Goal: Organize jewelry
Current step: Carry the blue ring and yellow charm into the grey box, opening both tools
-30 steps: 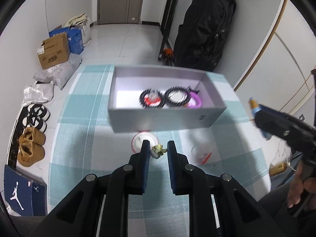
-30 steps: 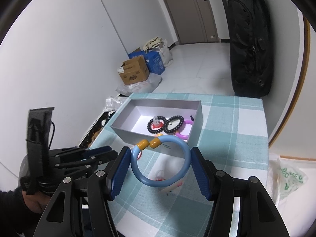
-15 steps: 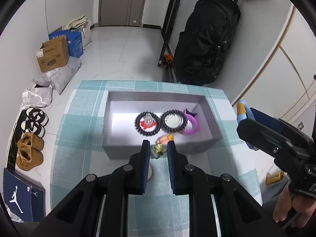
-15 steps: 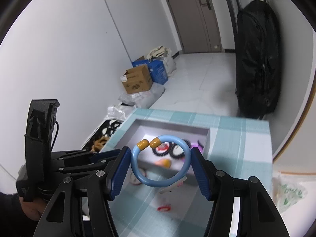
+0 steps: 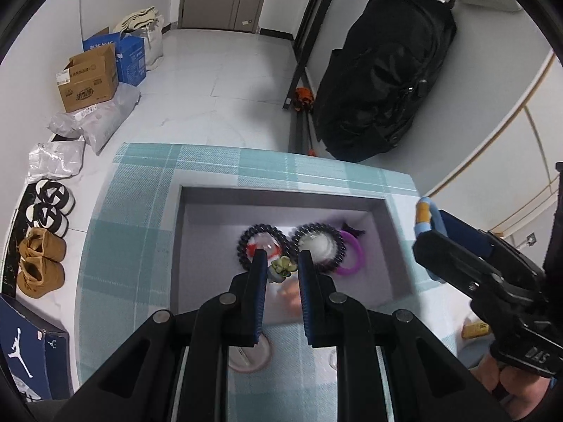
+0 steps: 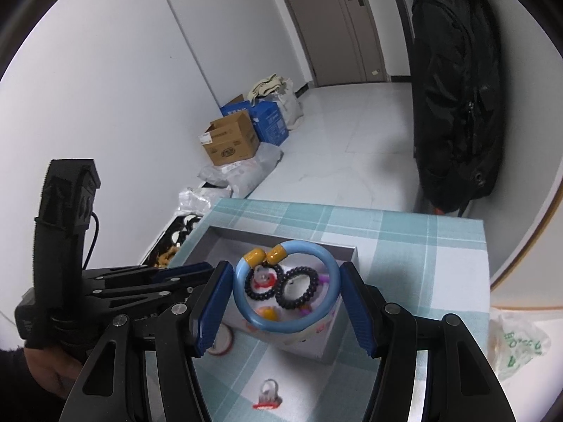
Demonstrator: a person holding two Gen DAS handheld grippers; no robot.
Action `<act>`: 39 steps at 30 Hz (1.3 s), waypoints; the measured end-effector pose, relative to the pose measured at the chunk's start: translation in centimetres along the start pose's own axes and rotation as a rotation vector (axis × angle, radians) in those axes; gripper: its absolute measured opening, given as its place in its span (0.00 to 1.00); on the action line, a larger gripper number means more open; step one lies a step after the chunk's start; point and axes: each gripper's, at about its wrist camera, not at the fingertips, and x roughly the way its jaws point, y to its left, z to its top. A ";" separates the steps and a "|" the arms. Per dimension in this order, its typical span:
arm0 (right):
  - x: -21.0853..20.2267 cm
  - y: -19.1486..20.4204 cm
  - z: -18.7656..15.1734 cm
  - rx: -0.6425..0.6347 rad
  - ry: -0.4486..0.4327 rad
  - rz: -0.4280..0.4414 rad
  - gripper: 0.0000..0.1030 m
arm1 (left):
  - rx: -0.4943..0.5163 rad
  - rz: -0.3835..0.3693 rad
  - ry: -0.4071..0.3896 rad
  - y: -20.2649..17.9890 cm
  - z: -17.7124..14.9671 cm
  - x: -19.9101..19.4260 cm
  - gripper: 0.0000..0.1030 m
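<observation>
My left gripper point(image 5: 280, 270) is shut on a small green flower-shaped ring point(image 5: 281, 268) and holds it above the open grey box point(image 5: 281, 201). In the box lie two black bead bracelets point(image 5: 259, 250) and a purple bangle point(image 5: 348, 253). My right gripper point(image 6: 286, 297) is shut on a light blue bangle with two yellow beads point(image 6: 318, 311), held above the box's near right part point(image 6: 346, 256). The right gripper also shows at the right of the left wrist view point(image 5: 431, 225).
The box stands on a teal checked tablecloth point(image 5: 126, 246). A small round dish point(image 5: 250, 355) and a clear bag with red trim point(image 6: 267, 395) lie in front of the box. Shoes, cartons and a black bag stand on the floor around.
Both grippers have moved forward from in front of the box to above it, each still holding its piece. The box now lies directly under the left fingertips.
</observation>
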 end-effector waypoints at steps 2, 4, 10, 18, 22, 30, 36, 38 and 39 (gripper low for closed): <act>0.4 -0.2 0.2 0.002 0.006 0.008 0.59 | 0.004 0.017 0.007 0.2 0.2 0.5 0.13; 0.9 -0.5 0.4 0.012 0.015 0.020 0.59 | 0.004 0.030 0.012 0.3 0.4 0.9 0.13; 2.3 -1.6 0.8 0.054 0.042 0.040 0.59 | -0.009 0.046 0.034 0.8 0.8 1.9 0.13; 3.4 -1.7 0.8 0.068 0.068 0.048 0.59 | 0.009 0.069 0.041 0.5 1.0 2.3 0.13; 3.6 -1.7 0.8 0.069 0.070 0.045 0.59 | 0.008 0.089 0.045 0.8 1.0 2.6 0.13; 4.0 -1.8 0.6 0.080 0.078 0.045 0.59 | -0.001 0.086 0.036 0.9 1.2 2.5 0.13; 3.9 -1.6 0.6 0.074 0.075 0.045 0.60 | 0.048 0.118 0.017 0.0 1.0 2.4 0.13; 4.0 -1.6 0.6 0.073 0.078 0.044 0.60 | 0.059 0.128 0.012 0.0 1.0 2.3 0.13; 4.0 -1.7 0.6 0.074 0.076 0.041 0.60 | 0.062 0.128 0.006 0.0 1.1 2.2 0.13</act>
